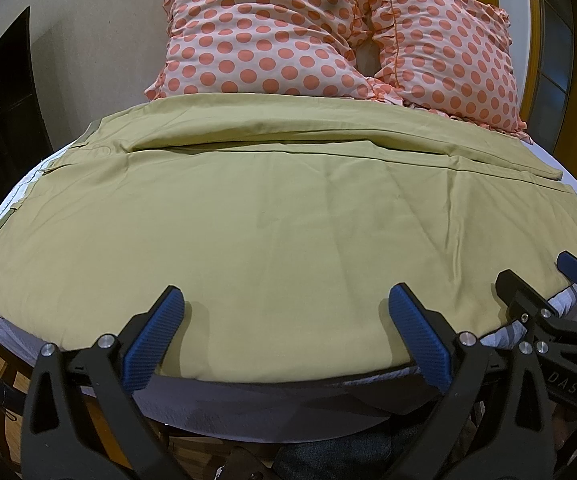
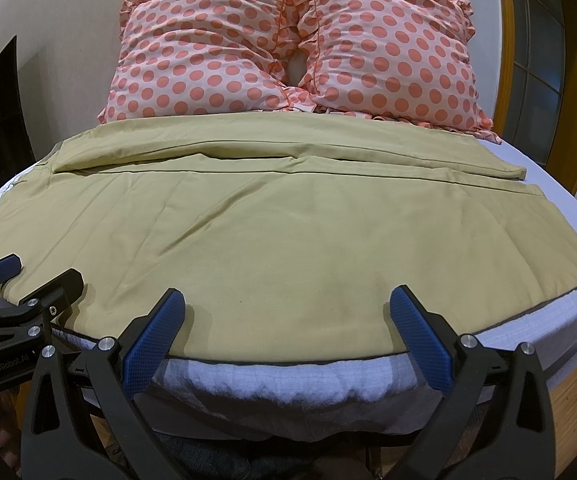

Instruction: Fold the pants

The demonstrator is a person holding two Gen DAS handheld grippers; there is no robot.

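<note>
Matt olive cloth pants (image 1: 272, 216), polka-dot cotton-like pillows (image 2: 288, 48), quilted white sheet (image 2: 272, 384), glossy wood frame (image 2: 506, 40)

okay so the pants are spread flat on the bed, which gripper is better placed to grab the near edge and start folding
Neither clearly; it looks like a two-gripper lift. The left gripper and right gripper both hang open at the near edge of the pants. The right sits nearer the hem end, the left nearer the waistband.

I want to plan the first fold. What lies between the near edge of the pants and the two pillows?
Only the pants themselves: the near leg lies flat, the far leg beyond it, its far edge meeting the polka-dot pillows. Both wrist views show this.
</note>
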